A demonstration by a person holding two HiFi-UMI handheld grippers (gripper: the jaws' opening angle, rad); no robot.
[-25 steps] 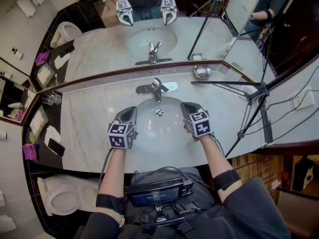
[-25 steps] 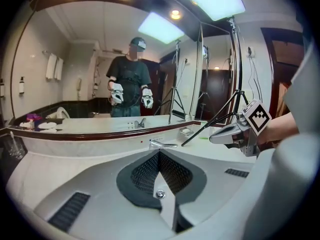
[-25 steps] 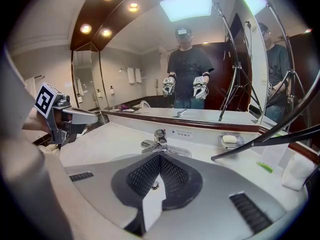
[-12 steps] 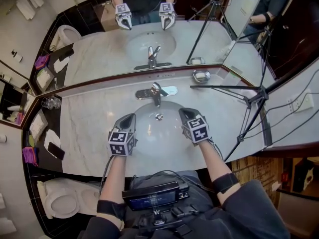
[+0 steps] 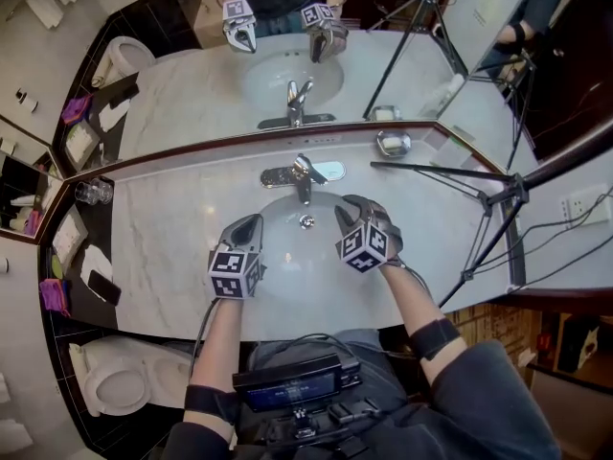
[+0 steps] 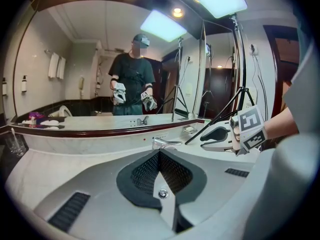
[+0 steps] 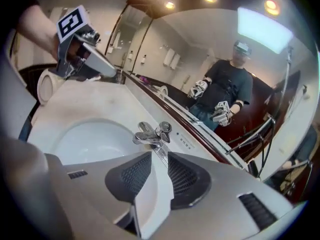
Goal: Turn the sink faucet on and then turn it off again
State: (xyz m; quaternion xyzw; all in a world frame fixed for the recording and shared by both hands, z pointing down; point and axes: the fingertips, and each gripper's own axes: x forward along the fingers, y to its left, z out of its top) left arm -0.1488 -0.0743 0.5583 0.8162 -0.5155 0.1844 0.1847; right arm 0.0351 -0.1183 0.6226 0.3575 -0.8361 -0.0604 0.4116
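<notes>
Over the white oval basin (image 5: 302,257), right gripper (image 5: 343,209) rolled, empty jaws just parting toward chrome lever faucet (image 5: 302,171); left gripper (image 5: 251,222) pressed together.

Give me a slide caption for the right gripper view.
Right claw, jaws just opening with nothing between them, lines up on the chrome faucet behind the white basin.

glossy chrome faucet (image 5: 299,171), marble counter (image 5: 172,242).

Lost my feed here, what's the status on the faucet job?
Left gripper shut, empty, at basin rim. Right gripper just opening, empty, aimed at faucet, not touching. No water seen. Nothing in the way.
</notes>
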